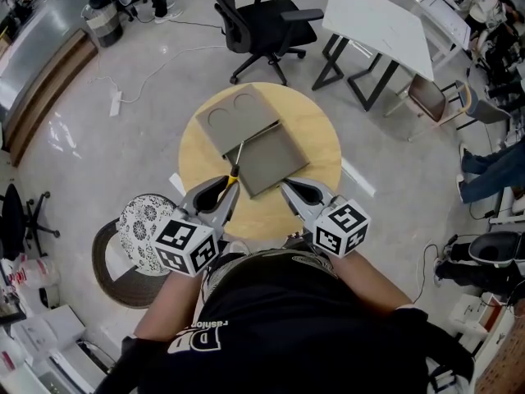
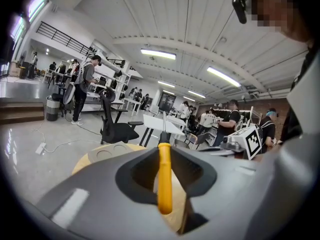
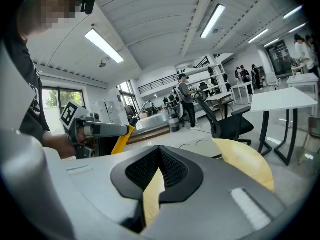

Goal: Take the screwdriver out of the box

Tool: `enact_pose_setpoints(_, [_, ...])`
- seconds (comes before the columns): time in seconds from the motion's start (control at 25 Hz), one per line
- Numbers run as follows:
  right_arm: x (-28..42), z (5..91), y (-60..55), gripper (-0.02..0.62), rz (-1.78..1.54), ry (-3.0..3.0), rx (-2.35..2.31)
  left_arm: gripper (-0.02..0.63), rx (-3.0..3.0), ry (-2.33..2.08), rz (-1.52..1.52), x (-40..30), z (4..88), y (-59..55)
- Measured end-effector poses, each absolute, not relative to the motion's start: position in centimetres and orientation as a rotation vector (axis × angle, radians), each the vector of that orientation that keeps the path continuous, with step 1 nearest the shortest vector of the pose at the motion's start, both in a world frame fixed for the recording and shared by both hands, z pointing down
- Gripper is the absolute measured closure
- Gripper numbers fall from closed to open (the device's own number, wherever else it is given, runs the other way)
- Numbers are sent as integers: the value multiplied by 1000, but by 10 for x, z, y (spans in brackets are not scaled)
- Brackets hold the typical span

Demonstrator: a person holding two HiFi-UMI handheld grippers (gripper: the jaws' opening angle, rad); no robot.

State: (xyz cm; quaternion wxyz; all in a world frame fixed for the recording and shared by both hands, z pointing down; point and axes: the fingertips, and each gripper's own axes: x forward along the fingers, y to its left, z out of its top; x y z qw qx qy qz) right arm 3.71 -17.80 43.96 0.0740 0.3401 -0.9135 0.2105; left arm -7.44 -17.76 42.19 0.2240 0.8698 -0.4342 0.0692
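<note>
The screwdriver [image 2: 164, 176] is sitting clamped in the left hand-held gripper [image 1: 230, 182], whose jaws are pressing together on the handle from both sides. Its long axis is running straight along the jaws and away from the person. The butt of the handle is facing back toward the person, and the thin metal shaft is pointing forward and a little to the right. In the right gripper view the tool is tilting, with the shaft rising above the handle. The handle is yellow and smooth, a short black collar is joining it to the shaft, and the shaft is slim and silver-grey.

In the head view the handle is hanging just at the near left edge of the grey box [image 1: 268, 164], with the shaft reaching over the box's open half. The box is lying open and flat near the middle of the round wooden surface [image 1: 318, 142]. Its far half is showing two round recesses.

The right hand-held gripper [image 3: 159, 153] is hovering just beside the near right corner of the box. Its jaws are meeting at the tips, and only the surface is showing through the gap lower down.

A black office chair [image 1: 264, 23] and a white table [image 1: 379, 25] are standing on the floor beyond the surface.
</note>
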Motion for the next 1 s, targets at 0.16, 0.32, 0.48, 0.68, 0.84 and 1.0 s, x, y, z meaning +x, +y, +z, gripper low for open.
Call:
enact_pose_setpoints(0.16, [36, 442, -179, 600, 640, -2742, 1011, 471, 2404, -1199, 195, -74, 423, -179])
enact_pose_setpoints(0.32, [36, 442, -180, 600, 636, -2744, 1008, 471, 2406, -1198, 201, -73, 423, -178])
enact_pose_setpoints(0.48, [35, 442, -178, 600, 629, -2748, 1001, 469, 2408, -1198, 204, -72, 423, -176])
enact_pose_setpoints(0.68, [33, 444, -177, 600, 638, -2747, 992, 471, 2405, -1198, 204, -73, 424, -177])
enact_pose_setpoints(0.84, [34, 445, -179, 600, 639, -2747, 995, 471, 2403, -1200, 208, -72, 425, -179])
enact_pose_setpoints(1.0, [35, 445, -180, 600, 643, -2748, 995, 471, 2399, -1201, 217, -71, 426, -181])
